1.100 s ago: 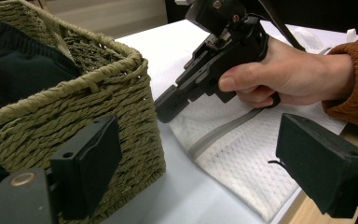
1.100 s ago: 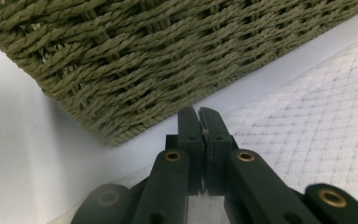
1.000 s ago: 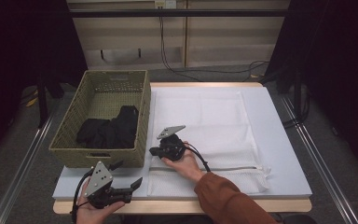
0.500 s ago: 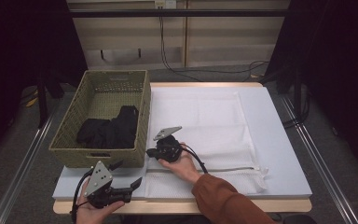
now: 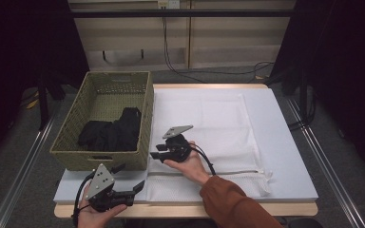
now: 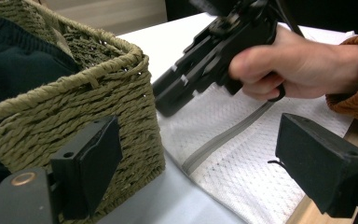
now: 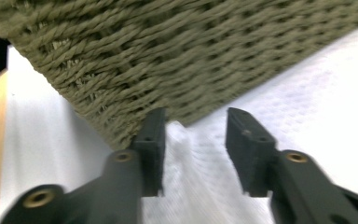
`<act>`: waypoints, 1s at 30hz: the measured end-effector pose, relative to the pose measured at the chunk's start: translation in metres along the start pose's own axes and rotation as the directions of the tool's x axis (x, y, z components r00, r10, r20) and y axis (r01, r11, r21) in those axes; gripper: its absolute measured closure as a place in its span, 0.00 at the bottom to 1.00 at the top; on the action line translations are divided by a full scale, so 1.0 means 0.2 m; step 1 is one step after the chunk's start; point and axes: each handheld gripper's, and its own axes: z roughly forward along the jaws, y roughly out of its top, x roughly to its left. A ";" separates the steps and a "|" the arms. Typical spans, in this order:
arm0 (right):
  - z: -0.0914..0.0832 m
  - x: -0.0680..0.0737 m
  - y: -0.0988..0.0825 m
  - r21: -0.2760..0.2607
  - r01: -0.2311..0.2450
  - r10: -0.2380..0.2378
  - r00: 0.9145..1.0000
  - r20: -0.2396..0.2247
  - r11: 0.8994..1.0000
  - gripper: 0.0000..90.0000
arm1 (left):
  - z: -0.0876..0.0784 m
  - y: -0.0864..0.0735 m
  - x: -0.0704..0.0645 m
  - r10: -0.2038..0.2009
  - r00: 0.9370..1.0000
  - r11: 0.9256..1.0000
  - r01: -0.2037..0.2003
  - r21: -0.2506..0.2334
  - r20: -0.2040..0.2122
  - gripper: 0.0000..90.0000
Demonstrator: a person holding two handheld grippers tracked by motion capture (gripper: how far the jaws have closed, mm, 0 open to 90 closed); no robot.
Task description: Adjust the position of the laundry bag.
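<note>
High view: right gripper (image 5: pixel 156 155) sits at the near left edge of the white mesh laundry bag (image 5: pixel 218 128) on the table (image 5: pixel 290 156), beside the wicker basket (image 5: pixel 76 156). Jaws just opened; raised fold between, unpinched. Left gripper (image 5: pixel 140 186), near edge, spread, empty.

A woven olive wicker basket (image 5: pixel 104 124) sits at the left end of the tabletop (image 5: pixel 290 156). Dark folded clothing (image 5: pixel 111 134) lies inside the basket. Beyond the basket, black cables (image 5: pixel 171 57) hang down a beige panel (image 5: pixel 228 42).
</note>
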 end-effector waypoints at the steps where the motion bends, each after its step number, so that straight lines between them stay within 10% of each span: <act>1: -0.02 -0.01 -0.01 0.005 0.006 -0.006 1.000 0.010 1.000 0.59 | 0.00 0.00 0.00 0.000 1.000 1.000 0.000 -0.002 0.001 0.16; 9: -0.20 -0.09 -0.09 0.009 -0.008 0.008 1.000 0.026 1.000 0.44 | 0.01 -0.01 0.00 -0.014 1.000 1.000 0.014 -0.010 0.002 0.16; 30: -0.75 -0.22 -0.34 -0.010 -0.038 0.039 0.996 0.075 0.999 0.42 | 0.04 0.01 0.01 -0.013 1.000 1.000 0.013 -0.007 0.005 0.15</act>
